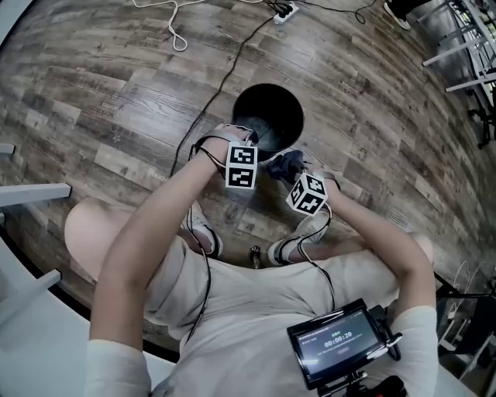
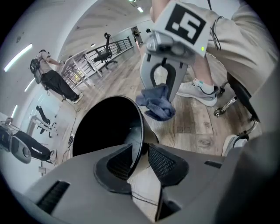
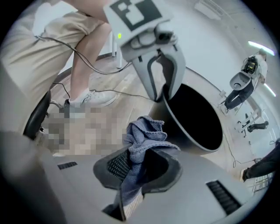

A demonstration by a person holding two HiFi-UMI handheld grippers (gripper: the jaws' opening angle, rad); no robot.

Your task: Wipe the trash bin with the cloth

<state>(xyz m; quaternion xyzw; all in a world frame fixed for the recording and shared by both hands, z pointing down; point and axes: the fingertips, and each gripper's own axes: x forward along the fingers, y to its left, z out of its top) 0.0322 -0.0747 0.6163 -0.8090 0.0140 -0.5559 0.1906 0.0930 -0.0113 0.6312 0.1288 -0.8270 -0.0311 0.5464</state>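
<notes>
A round black trash bin (image 1: 239, 105) stands open on the wood floor in front of the person's feet. My left gripper (image 1: 254, 144) straddles its near rim: in the left gripper view the bin wall (image 2: 139, 131) rises between the jaws of the left gripper (image 2: 141, 162), with a gap showing on the outer side, so the pads do not clamp it. My right gripper (image 1: 284, 167) hangs just outside the bin, shut on a bunched blue-grey cloth (image 3: 142, 135). The cloth (image 2: 157, 105) dangles beside the bin (image 3: 197, 118), apart from it.
Black and white cables cross the floor behind the bin toward a power strip (image 1: 285, 11). The person's shoes (image 1: 203, 229) and a chair caster (image 1: 254, 254) lie close to the bin's near side. A white frame (image 1: 31, 194) stands at left; metal racks (image 1: 465, 46) at far right.
</notes>
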